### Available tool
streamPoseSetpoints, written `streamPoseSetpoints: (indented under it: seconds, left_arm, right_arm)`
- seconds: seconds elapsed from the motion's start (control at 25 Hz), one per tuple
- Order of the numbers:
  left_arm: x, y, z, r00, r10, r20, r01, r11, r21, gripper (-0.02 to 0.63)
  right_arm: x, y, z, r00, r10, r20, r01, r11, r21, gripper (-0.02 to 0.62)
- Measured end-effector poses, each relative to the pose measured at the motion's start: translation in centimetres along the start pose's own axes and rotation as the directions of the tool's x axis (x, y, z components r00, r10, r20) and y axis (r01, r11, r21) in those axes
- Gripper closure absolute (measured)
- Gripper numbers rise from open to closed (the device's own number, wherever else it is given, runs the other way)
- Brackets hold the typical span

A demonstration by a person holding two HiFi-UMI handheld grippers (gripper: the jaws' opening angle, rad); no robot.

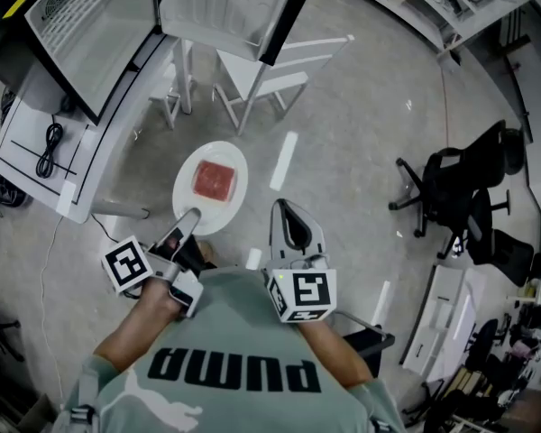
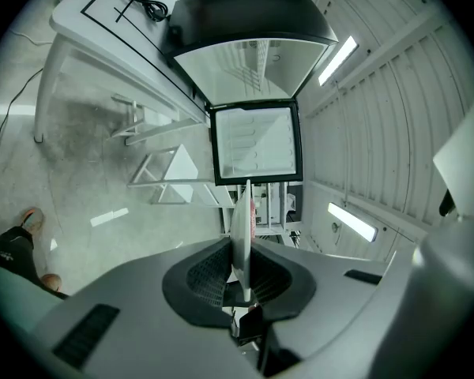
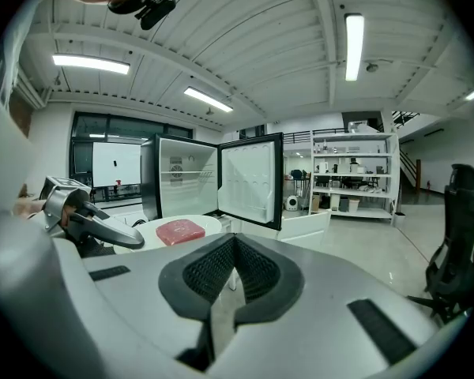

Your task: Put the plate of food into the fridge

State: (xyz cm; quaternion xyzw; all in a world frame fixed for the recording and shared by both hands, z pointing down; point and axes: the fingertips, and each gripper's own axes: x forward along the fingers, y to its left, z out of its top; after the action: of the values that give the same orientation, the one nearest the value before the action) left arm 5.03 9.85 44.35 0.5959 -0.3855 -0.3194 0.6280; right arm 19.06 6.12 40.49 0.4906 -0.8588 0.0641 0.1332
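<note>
A white plate (image 1: 224, 159) carrying a red slab of food (image 1: 214, 179) hangs above the floor in front of me. My left gripper (image 1: 191, 215) is shut on the plate's near rim. In the left gripper view the plate (image 2: 242, 219) stands edge-on between the pads. My right gripper (image 1: 294, 226) floats to the right of the plate with its jaws together and nothing in them. The right gripper view shows the plate (image 3: 208, 223), the food (image 3: 180, 230) and the left gripper (image 3: 95, 221) at its left. Ahead stands the black fridge (image 3: 182, 184) with its door (image 3: 251, 180) swung open.
A white chair frame (image 1: 252, 75) stands on the floor between me and the fridge (image 1: 90, 25). A white table (image 1: 22, 165) with a black cable (image 1: 48, 148) is at the left. Black office chairs (image 1: 460, 197) are at the right, shelving (image 3: 351, 172) further off.
</note>
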Motion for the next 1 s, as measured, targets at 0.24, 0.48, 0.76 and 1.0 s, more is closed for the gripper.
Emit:
streamPoseSetpoints:
  seconds: [0.24,0.48,0.76,1.0]
  left_arm:
    - [-1.0,0.2,3.5,0.999,-0.003,0.034,0.003,1.000,-0.005,0.569]
    - [-0.9,-0.1,6.2,0.996,-0.003,0.089,0.004,1.000,-0.009,0.569]
    - [0.4,-0.4,8.8,0.983,0.009,0.184,-0.008,1.000,-0.006,0.569]
    - [2.1,-1.4,10.4,0.966,0.016,0.257,-0.017,1.000,0.001,0.569]
  right_arm:
    - [2.8,2.4,1.0,1.000,0.029,0.002,-0.029,0.999,-0.020,0.591]
    - [6.0,3.5,2.4,0.996,0.084,0.009,-0.084,0.996,-0.034,0.591]
    - [10.5,3.6,3.6,0.981,0.191,0.016,-0.190,0.981,-0.047,0.591]
    - [13.8,2.8,4.9,0.964,0.266,0.024,-0.264,0.963,-0.056,0.591]
